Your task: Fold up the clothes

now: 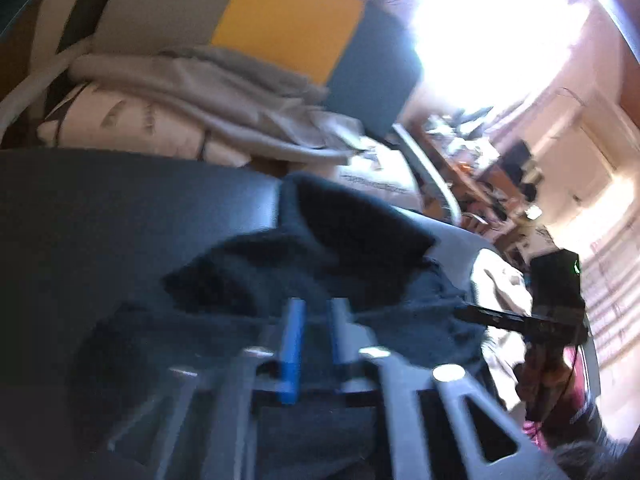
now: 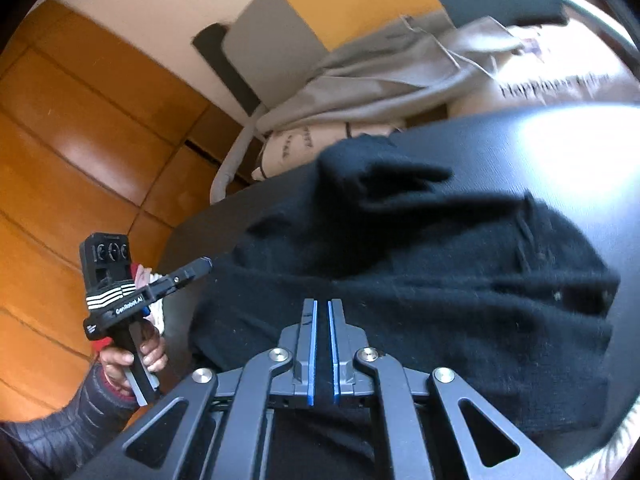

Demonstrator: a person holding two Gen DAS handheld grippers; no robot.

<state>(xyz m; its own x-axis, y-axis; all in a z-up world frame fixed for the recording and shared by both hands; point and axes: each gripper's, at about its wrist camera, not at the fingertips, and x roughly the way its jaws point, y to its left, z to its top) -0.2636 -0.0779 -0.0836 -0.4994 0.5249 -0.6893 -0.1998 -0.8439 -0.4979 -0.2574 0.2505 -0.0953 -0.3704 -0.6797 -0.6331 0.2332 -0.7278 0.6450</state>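
A black garment [image 2: 420, 248] lies bunched and partly folded on a dark round table [image 2: 560, 152]. It also shows in the left wrist view [image 1: 320, 256]. My left gripper [image 1: 316, 308] has its blue-padded jaws nearly together with a narrow gap over the near edge of the black garment; whether cloth is pinched is not visible. My right gripper [image 2: 322, 308] has its jaws nearly closed over the same near edge. The left gripper shows in the right wrist view [image 2: 200, 266] at the table's left edge. The right gripper shows in the left wrist view [image 1: 472, 312] at the garment's right.
A grey garment [image 2: 380, 76] is draped over cream printed cushions [image 2: 560, 80] behind the table. Orange wooden floor [image 2: 80, 140] lies to the left. A cluttered shelf [image 1: 500, 172] and a bright window [image 1: 480, 20] are at the right.
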